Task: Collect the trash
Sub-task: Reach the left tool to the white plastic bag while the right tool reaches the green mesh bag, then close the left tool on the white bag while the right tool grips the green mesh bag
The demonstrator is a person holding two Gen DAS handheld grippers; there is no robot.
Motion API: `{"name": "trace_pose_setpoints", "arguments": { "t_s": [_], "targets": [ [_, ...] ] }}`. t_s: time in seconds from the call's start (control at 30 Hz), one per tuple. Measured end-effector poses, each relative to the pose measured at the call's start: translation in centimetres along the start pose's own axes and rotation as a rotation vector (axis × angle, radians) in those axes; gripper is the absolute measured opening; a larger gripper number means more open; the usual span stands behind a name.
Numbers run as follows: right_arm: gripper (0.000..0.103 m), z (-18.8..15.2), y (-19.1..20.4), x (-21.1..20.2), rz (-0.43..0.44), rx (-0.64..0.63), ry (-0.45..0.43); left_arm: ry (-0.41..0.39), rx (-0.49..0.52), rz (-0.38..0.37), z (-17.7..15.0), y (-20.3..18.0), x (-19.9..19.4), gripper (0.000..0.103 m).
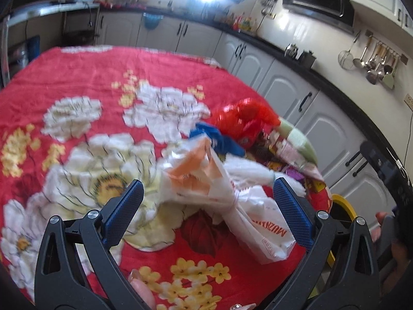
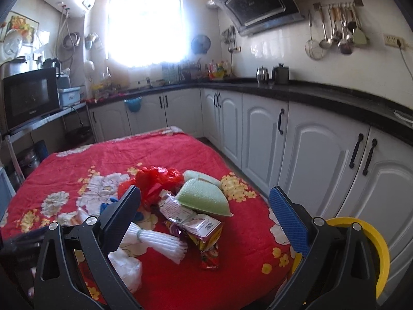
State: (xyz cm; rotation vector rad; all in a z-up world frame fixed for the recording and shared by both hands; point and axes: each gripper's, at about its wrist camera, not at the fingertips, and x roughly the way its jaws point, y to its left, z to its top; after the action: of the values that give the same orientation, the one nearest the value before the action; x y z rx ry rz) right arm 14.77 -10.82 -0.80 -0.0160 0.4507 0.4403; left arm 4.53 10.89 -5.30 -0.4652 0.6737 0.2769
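A pile of trash lies on the red flowered cloth. In the left wrist view my left gripper is open, and a knotted white and orange plastic bag lies between its fingers without being pinched. Beyond the bag are a blue bag, a red plastic bag, snack wrappers and a green foam net. My right gripper hovers open above the red bag, the green foam net, the snack wrappers and a white pleated bundle.
A yellow-rimmed bin stands off the table's right edge, also visible as the bin rim. White cabinets under a black counter run close along the right. A microwave sits on a shelf at the left.
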Motion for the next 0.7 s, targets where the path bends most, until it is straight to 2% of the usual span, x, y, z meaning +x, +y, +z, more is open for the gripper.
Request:
{"name": "trace_pose_setpoints", "arguments": {
  "t_s": [0.17, 0.27, 0.37, 0.5, 0.6, 0.7],
  "targets": [
    [0.097, 0.1, -0.4, 4.4, 0.004, -0.001, 0.11, 0.062, -0.076, 0.026, -0.1, 0.9, 2.6, 0.092],
    [0.097, 0.4, -0.8, 7.3, 0.038, 0.026, 0.186, 0.103, -0.138, 0.052, 0.0, 2.0, 3.8, 0.092],
    [0.097, 0.9, -1.3, 9.8, 0.072, 0.085, 0.239, 0.147, -0.207, 0.034, 0.3, 3.1, 4.9, 0.092],
    [0.097, 1.6, -1.7, 13.4, 0.134, 0.14, 0.345, 0.152, -0.253, 0.006, 0.8, 3.6, 5.4, 0.092],
    [0.097, 1.7, -2.4, 15.0, 0.157, 0.191, 0.39, 0.155, -0.305, -0.025, 1.2, 4.5, 5.8, 0.092],
    [0.097, 1.4, -2.9, 17.0, 0.17, 0.224, 0.483, 0.151, -0.351, -0.062, 1.6, 5.3, 5.9, 0.092]
  ]
}}
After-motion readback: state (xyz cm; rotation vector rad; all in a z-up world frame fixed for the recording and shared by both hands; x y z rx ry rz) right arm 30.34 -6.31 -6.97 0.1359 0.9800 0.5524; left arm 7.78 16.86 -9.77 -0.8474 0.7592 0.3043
